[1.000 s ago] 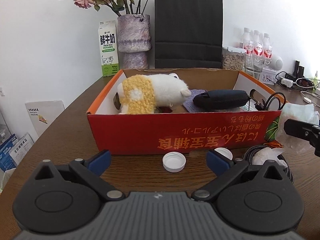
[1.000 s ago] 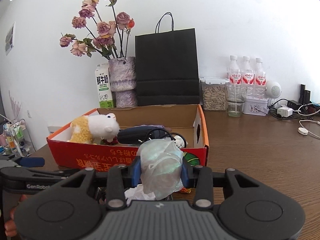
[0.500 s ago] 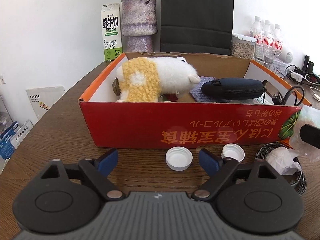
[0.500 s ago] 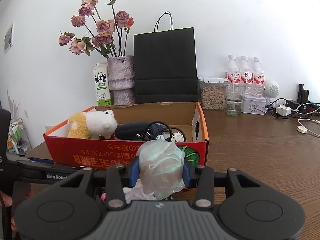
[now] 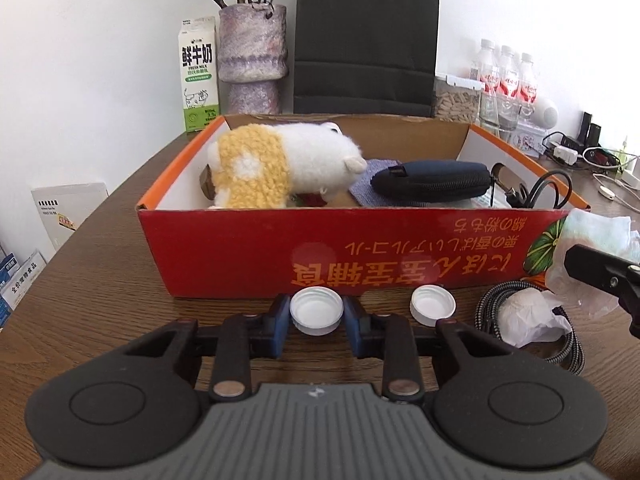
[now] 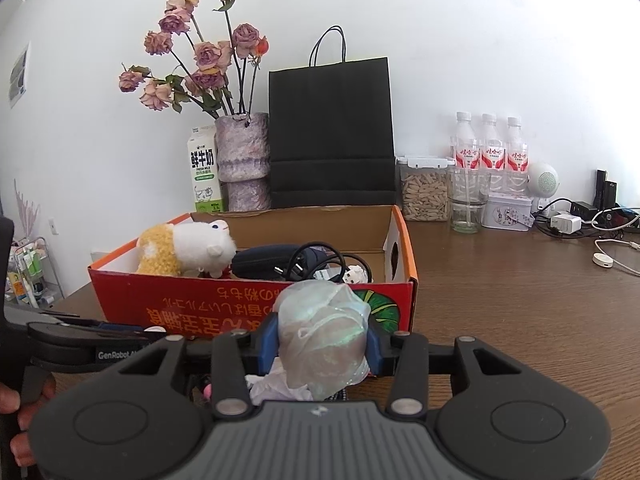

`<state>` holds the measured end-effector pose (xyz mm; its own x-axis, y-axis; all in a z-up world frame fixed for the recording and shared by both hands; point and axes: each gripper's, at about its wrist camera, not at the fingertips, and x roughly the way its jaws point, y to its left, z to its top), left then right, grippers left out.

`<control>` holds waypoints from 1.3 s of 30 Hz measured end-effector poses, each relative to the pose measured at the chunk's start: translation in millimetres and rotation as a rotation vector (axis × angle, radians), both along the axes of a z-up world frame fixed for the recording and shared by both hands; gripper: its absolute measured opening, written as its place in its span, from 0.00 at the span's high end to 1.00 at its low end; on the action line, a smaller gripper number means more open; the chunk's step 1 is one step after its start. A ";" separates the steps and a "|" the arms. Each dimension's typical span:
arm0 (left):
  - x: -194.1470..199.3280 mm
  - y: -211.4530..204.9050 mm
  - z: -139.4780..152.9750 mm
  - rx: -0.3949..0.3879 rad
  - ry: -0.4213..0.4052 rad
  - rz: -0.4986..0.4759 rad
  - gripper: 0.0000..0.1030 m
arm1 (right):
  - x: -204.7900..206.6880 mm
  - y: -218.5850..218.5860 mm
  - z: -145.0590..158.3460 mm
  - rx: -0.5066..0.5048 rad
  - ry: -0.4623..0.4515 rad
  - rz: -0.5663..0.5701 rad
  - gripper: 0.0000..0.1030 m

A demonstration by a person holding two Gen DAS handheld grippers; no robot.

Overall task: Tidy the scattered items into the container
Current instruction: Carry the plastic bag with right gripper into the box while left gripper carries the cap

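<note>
Plainly, the left hand-held gripper [image 5: 316, 317] pinches a white cap [image 5: 316, 310]; the right hand-held gripper [image 6: 322, 341], beside one marked "GenRobot", clamps a plastic bag [image 6: 323, 336].

Both low, close, facing red box [image 5: 360, 256] front

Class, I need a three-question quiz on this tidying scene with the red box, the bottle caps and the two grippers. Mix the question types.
1. True or false: the left gripper has closed around a white bottle cap.
2. What does the right gripper hold? A) crumpled plastic bag B) plush sheep C) black pouch
3. How many white caps lie on the table in front of the red box?

Key: 1 true; 2 A; 3 two.
</note>
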<state>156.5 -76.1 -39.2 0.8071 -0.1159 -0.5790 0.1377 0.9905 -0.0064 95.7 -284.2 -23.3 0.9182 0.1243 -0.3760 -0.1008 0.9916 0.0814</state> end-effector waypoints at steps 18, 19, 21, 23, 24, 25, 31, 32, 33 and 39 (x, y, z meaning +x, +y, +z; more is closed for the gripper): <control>-24.8 8.9 34.5 -0.047 -0.117 -0.024 0.71 | -20.8 -5.3 24.5 0.044 -0.082 0.032 0.60; -26.0 8.8 39.1 -0.052 -0.129 -0.028 0.71 | -22.9 -6.9 29.6 0.050 -0.098 0.035 0.60; -27.3 8.2 48.6 -0.055 -0.156 -0.032 0.71 | -25.4 -9.0 40.8 0.048 -0.131 0.033 0.60; -27.7 6.2 58.1 -0.055 -0.182 -0.035 0.71 | -25.4 -10.2 51.1 0.040 -0.159 0.024 0.60; -27.1 4.9 63.0 -0.057 -0.194 -0.036 0.71 | -23.9 -10.9 55.8 0.037 -0.169 0.021 0.60; -25.9 3.3 67.9 -0.060 -0.205 -0.037 0.71 | -22.4 -11.5 60.3 0.035 -0.178 0.016 0.60; -11.4 -7.7 88.7 -0.085 -0.243 -0.038 0.71 | 6.1 -14.3 80.1 0.042 -0.187 0.003 0.60; -7.0 -10.1 90.8 -0.087 -0.248 -0.034 0.71 | 14.6 -13.1 81.9 0.039 -0.185 -0.002 0.59; -1.7 -12.4 92.7 -0.089 -0.254 -0.031 0.71 | 23.4 -12.2 83.4 0.038 -0.181 -0.007 0.60; 37.3 -18.7 87.1 -0.129 -0.297 0.025 0.71 | 78.8 -7.6 83.1 0.053 -0.147 -0.029 0.60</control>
